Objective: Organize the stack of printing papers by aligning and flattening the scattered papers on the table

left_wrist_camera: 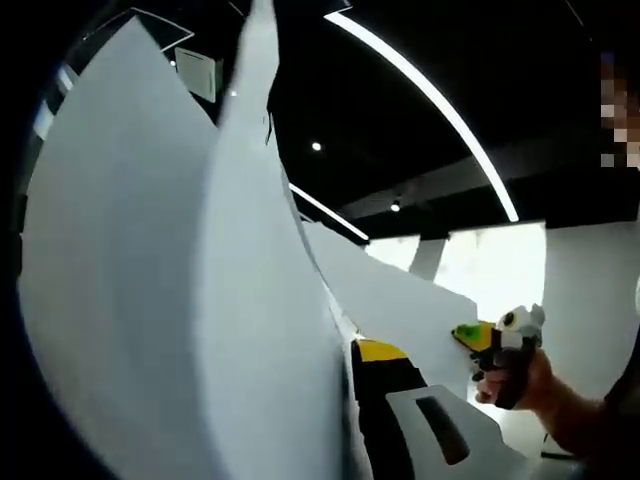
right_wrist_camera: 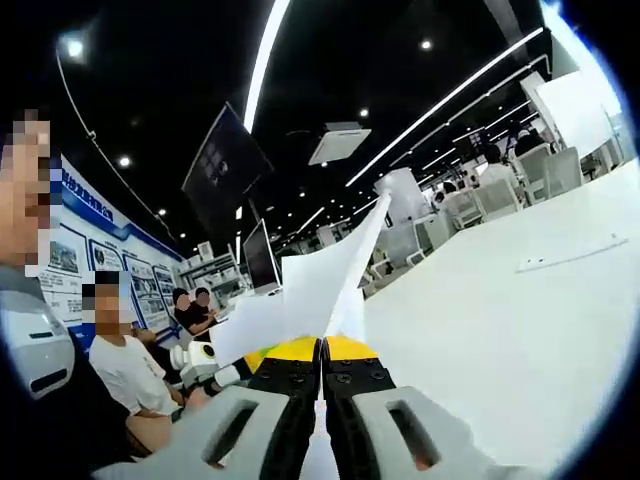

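White printing papers (left_wrist_camera: 200, 300) are held up off the table, curving across the left gripper view. My left gripper (left_wrist_camera: 352, 352) is shut on their near edge, and only its yellow-tipped right finger (left_wrist_camera: 380, 352) shows beside the sheets. In that view my right gripper (left_wrist_camera: 488, 338), held by a hand, pinches the far corner of the papers. In the right gripper view the papers (right_wrist_camera: 330, 275) rise edge-on from my right gripper (right_wrist_camera: 322, 347), whose yellow-tipped jaws are shut on them. My left gripper (right_wrist_camera: 212, 368) holds their far end at the lower left.
A wide white table (right_wrist_camera: 500, 330) spreads to the right, with a flat strip (right_wrist_camera: 570, 252) lying on it. Seated people (right_wrist_camera: 125, 370) and monitors (right_wrist_camera: 260, 255) are at the left. Chairs (right_wrist_camera: 500, 195) stand beyond the table.
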Action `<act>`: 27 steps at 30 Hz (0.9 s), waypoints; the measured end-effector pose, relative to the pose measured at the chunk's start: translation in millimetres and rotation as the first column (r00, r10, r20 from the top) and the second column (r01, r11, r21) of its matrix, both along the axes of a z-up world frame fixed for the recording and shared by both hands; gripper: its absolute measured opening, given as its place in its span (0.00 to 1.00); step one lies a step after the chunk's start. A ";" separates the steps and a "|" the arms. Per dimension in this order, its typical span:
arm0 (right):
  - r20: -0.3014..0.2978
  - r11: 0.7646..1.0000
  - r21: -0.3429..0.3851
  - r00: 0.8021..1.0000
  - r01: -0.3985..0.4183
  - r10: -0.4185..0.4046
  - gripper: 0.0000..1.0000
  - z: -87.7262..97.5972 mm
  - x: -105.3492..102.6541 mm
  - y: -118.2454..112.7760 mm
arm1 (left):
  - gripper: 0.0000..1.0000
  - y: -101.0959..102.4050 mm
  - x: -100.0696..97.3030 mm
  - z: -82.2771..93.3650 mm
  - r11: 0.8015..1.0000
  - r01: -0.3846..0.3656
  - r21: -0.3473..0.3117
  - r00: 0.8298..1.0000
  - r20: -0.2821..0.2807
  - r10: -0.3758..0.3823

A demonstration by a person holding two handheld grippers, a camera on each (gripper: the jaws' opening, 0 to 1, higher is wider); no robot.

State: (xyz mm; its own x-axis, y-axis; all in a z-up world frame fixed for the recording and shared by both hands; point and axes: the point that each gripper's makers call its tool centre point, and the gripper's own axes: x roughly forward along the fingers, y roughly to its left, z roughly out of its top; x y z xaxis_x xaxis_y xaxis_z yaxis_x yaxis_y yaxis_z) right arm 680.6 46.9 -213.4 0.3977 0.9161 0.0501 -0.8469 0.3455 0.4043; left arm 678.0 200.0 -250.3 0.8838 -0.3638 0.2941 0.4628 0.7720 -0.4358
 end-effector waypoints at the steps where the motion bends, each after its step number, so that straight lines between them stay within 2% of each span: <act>1: 0.001 1.000 0.000 1.000 0.000 0.000 0.00 -0.5 -0.2 -0.1 | 0.11 -0.4 0.0 -0.1 1.000 0.000 0.002 1.000 -0.001 0.000; 8: 0.010 1.000 0.010 1.000 0.004 -0.004 0.00 -3.5 3.2 -4.8 | 0.12 -1.7 0.1 -0.8 1.000 0.003 0.008 1.000 -0.004 -0.003; 13: 0.021 1.000 0.000 1.000 0.000 0.000 0.00 -12.1 5.6 -5.3 | 0.13 -3.1 0.2 -0.9 1.000 0.005 0.011 1.000 -0.006 -0.005; 27: -0.001 0.999 -0.019 1.000 -0.028 0.028 0.00 -29.4 2.1 -0.9 | 0.16 -2.6 0.2 -0.1 1.000 0.009 -0.004 1.000 -0.007 -0.009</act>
